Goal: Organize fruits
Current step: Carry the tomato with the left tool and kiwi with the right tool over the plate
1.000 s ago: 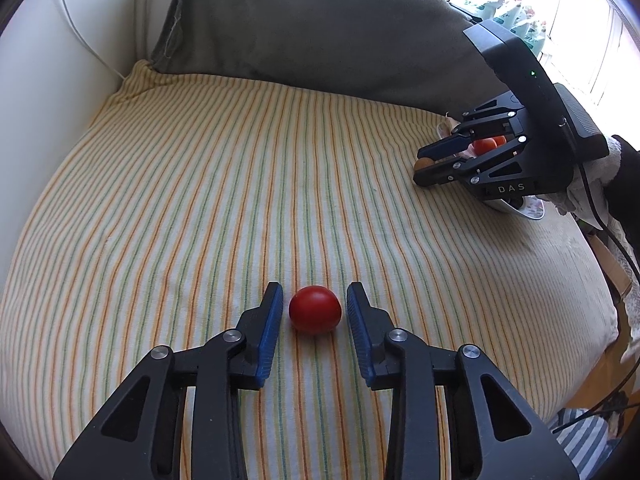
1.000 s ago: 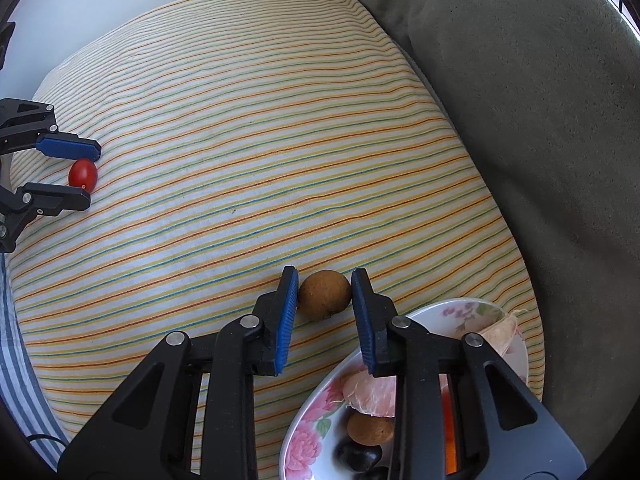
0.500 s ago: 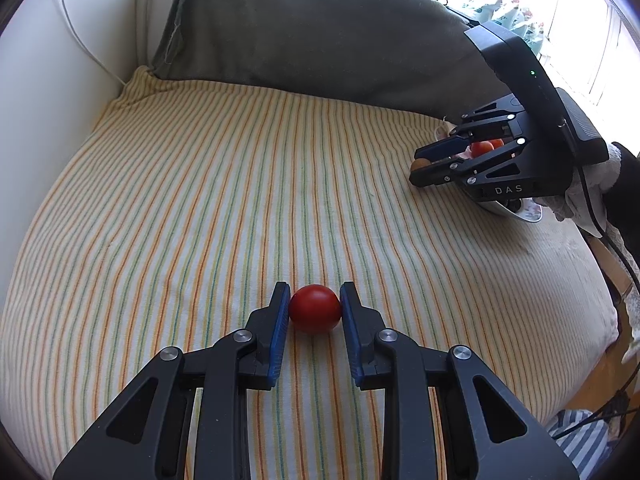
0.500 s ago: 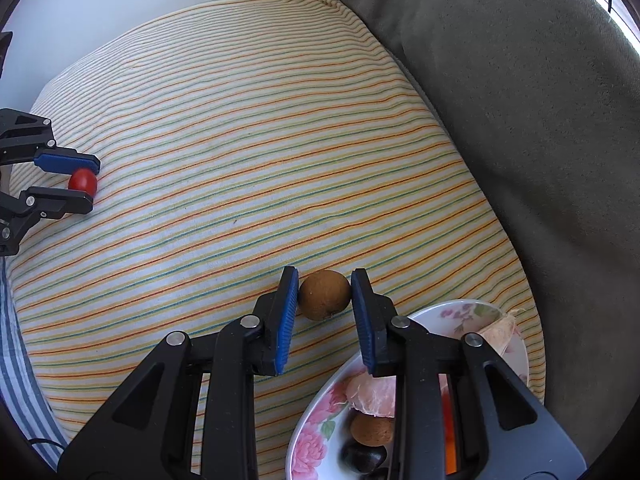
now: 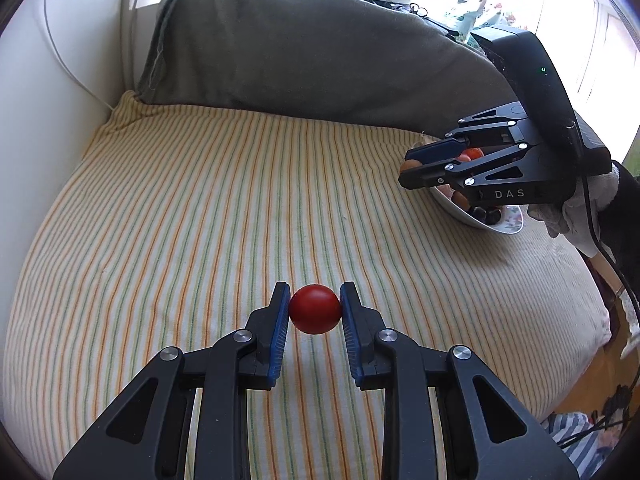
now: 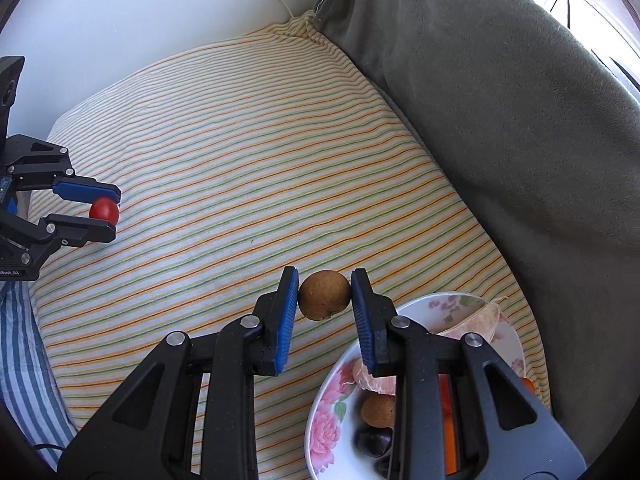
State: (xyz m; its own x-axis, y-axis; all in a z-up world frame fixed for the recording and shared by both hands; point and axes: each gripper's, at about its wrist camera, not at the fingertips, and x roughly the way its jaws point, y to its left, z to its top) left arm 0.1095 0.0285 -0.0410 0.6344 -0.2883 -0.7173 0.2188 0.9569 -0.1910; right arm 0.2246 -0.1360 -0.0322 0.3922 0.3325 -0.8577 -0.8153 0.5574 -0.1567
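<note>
My left gripper (image 5: 315,312) is shut on a small red tomato (image 5: 315,309) and holds it above the striped cushion (image 5: 200,208); it also shows in the right wrist view (image 6: 105,211) at the far left. My right gripper (image 6: 325,295) is shut on a round brown fruit (image 6: 324,294), held just left of a floral bowl (image 6: 332,396). The bowl holds another brown fruit (image 6: 378,410), dark grapes (image 6: 372,440), a peeled pale segment (image 6: 378,378) and something orange. In the left wrist view the right gripper (image 5: 412,168) hovers over the bowl (image 5: 496,224).
A grey-green pillow (image 5: 304,56) lies along the back of the cushion. A white wall with a cable (image 5: 52,40) is at the left. A blue striped cloth (image 6: 24,352) hangs at the cushion's near edge. A window (image 5: 600,20) is at the right.
My left gripper closed on the tomato and lifted it off the cushion. My right gripper kept its hold on the brown fruit and rose slightly beside the bowl.
</note>
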